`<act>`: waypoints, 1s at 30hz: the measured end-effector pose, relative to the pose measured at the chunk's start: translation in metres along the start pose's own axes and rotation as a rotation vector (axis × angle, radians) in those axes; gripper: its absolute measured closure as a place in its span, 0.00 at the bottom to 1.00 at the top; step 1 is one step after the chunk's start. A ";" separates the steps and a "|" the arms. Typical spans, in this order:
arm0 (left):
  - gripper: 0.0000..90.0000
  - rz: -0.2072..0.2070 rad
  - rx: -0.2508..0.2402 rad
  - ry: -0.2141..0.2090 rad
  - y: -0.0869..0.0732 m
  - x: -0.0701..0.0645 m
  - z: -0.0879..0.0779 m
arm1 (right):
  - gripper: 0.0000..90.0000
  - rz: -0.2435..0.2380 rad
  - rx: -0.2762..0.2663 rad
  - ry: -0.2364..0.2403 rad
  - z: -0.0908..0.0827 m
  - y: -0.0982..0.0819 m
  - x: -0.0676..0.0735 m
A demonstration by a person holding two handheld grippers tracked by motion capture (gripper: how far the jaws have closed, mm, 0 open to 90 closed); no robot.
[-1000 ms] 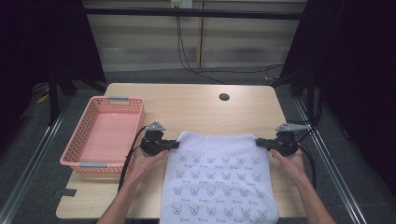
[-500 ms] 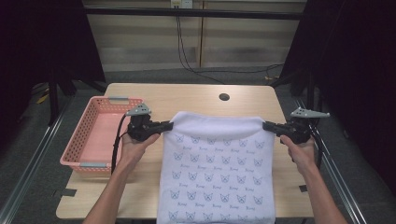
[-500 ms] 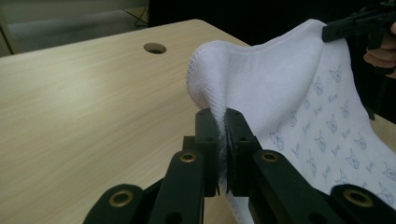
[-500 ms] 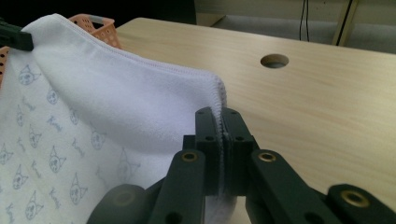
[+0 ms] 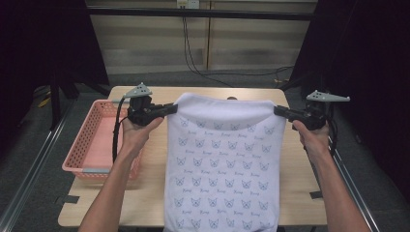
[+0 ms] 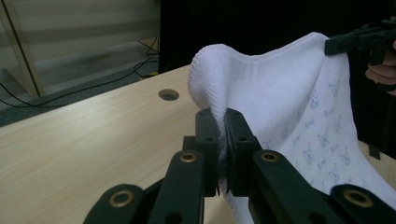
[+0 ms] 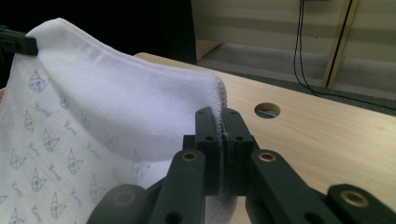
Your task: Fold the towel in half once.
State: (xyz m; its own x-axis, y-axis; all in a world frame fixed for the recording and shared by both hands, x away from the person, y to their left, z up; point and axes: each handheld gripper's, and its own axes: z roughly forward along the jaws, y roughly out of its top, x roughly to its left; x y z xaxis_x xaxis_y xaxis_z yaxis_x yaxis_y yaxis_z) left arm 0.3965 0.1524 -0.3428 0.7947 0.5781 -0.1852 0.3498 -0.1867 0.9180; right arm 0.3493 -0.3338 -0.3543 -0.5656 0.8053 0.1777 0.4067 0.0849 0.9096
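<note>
The white cat-print towel (image 5: 225,164) is held up by its two upper corners, one pinched in the fully closed left gripper (image 5: 170,109), the other in the fully closed right gripper (image 5: 279,110); it is stretched between them and hangs toward the table (image 5: 300,193) below. The step in hand is judged to be lifting and spreading. A fold or a transfer to the pink basket (image 5: 89,145), beside the left gripper, is likely called for next, with both grips kept.
</note>
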 end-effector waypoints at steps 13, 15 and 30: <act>0.95 0.044 -0.041 0.052 0.045 0.005 -0.017 | 0.96 -0.022 -0.073 -0.013 -0.004 0.057 0.001; 0.95 0.047 -0.056 0.056 0.052 0.005 -0.021 | 0.96 -0.026 -0.089 -0.007 -0.005 0.066 0.003; 0.96 0.095 -0.107 0.103 0.101 0.004 -0.034 | 0.96 -0.089 -0.142 -0.033 -0.023 0.131 0.014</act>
State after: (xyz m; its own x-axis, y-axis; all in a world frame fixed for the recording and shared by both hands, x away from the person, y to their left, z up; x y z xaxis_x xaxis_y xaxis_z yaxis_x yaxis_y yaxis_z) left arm 0.4181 0.1624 -0.2389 0.7648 0.6411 -0.0637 0.2161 -0.1621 0.9628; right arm 0.3781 -0.3249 -0.2244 -0.5702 0.8172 0.0840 0.2491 0.0745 0.9656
